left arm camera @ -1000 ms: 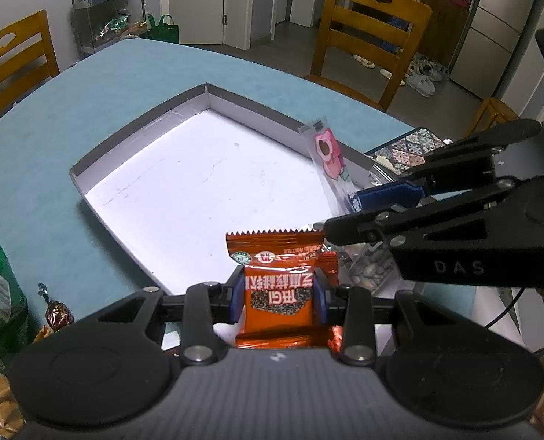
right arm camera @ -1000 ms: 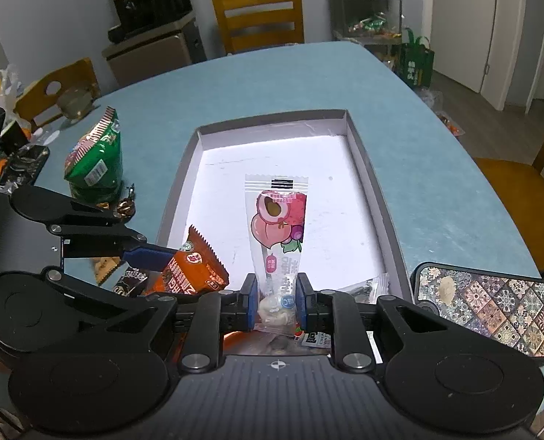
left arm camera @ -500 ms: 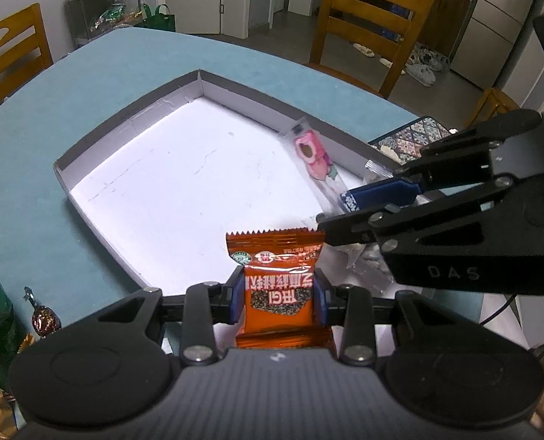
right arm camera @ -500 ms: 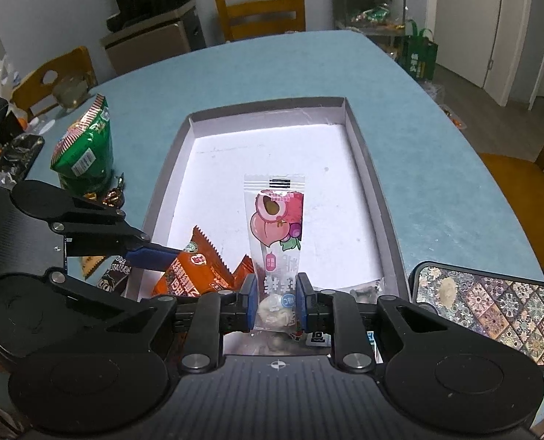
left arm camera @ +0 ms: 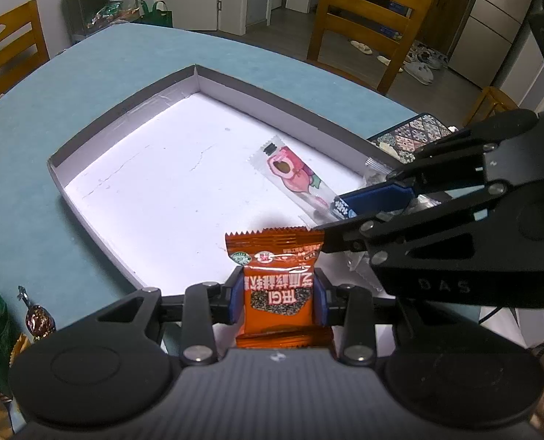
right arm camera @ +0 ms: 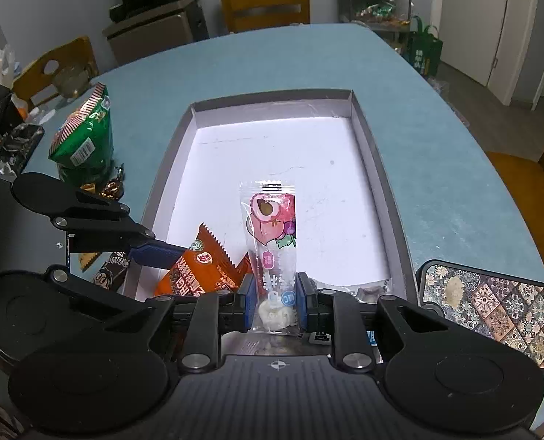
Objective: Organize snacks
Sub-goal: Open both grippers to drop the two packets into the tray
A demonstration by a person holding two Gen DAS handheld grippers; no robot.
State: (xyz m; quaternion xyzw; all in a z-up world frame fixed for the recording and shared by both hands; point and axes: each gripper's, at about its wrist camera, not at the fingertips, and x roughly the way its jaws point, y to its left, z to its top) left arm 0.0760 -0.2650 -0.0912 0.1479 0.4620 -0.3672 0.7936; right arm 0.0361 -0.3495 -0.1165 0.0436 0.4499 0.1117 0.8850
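Observation:
A shallow grey box with a white floor [left arm camera: 125, 110] [right arm camera: 378, 168] lies on the blue table. My left gripper [left arm camera: 277, 302] is shut on an orange snack packet [left arm camera: 277, 286], held over the box's near corner; the packet also shows in the right wrist view [right arm camera: 198, 271]. My right gripper [right arm camera: 274, 297] is shut on the lower end of a clear peach-print candy pouch [right arm camera: 272, 227], whose upper end lies low over the box floor; the pouch also shows in the left wrist view [left arm camera: 294, 176]. The two grippers are side by side, close together.
A green snack bag [right arm camera: 85, 143], wrapped candies [left arm camera: 37, 321] and a dark snack packet [right arm camera: 109, 273] lie left of the box. A patterned phone [right arm camera: 492, 300] lies to its right. A small clear packet [right arm camera: 367, 289] sits in the box's near right corner. Wooden chairs surround the table.
Both grippers have lowered toward the near end of the box with their packets still held. The peach pouch has tilted down and now lies nearly flat on the floor.

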